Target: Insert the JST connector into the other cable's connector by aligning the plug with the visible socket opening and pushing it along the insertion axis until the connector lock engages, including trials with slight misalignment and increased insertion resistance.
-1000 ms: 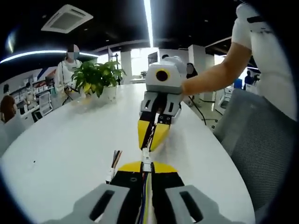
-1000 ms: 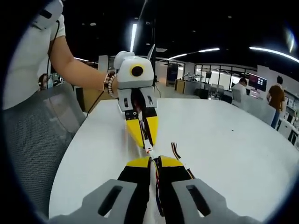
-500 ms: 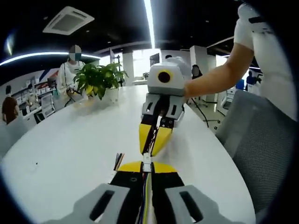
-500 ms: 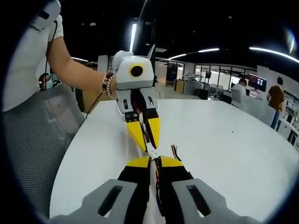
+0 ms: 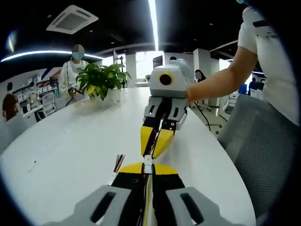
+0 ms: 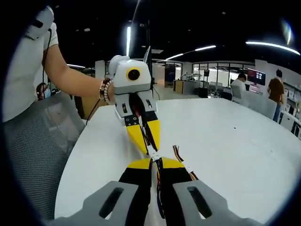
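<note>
Left gripper clamped on striped cable. Small white JST connector met tip to tip above round white table. Beyond, right gripper pinched the other cable; green potted plant farthest.

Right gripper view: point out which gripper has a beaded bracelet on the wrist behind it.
The left gripper, coming in from the far side with yellow-tipped jaws shut on its cable; the beaded bracelet sits just behind its white body.
</note>
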`<move>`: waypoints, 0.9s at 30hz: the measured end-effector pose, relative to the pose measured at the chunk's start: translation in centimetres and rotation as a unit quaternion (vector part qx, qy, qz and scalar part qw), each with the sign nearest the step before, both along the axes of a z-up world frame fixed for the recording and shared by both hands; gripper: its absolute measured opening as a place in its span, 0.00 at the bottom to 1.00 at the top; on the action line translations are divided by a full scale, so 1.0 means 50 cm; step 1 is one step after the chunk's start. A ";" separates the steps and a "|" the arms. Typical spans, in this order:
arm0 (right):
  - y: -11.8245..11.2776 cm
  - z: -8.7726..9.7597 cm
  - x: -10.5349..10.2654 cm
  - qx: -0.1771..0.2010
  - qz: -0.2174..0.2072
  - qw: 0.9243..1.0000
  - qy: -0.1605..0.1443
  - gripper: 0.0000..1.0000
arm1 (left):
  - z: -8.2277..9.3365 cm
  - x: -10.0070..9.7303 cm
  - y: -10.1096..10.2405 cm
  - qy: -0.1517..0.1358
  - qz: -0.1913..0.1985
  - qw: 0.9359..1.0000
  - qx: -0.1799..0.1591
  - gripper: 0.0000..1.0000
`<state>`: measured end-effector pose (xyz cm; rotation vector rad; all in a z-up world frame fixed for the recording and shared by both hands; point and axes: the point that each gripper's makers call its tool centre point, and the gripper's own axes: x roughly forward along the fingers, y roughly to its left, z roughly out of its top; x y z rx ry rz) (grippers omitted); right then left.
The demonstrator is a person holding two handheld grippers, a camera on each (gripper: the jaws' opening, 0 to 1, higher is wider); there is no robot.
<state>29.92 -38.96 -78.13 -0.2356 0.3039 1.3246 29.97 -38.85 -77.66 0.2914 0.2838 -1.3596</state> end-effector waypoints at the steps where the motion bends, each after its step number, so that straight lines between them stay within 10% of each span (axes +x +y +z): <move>1: -0.001 -0.001 0.000 -0.002 0.001 1.000 -0.001 0.02 | -0.001 0.000 -0.001 0.000 -0.001 1.000 0.001 0.00; 17: 0.022 -0.004 -0.021 0.033 0.026 0.999 0.026 0.01 | -0.017 -0.012 -0.029 0.014 -0.024 1.000 0.000 0.00; 19: 0.008 -0.035 -0.003 -0.032 0.027 0.999 -0.030 0.02 | -0.036 -0.007 -0.019 -0.007 -0.019 0.999 0.041 0.00; 27: 0.010 -0.041 0.003 -0.022 0.018 0.999 -0.016 0.02 | -0.039 -0.004 -0.015 0.000 -0.021 0.999 0.039 0.00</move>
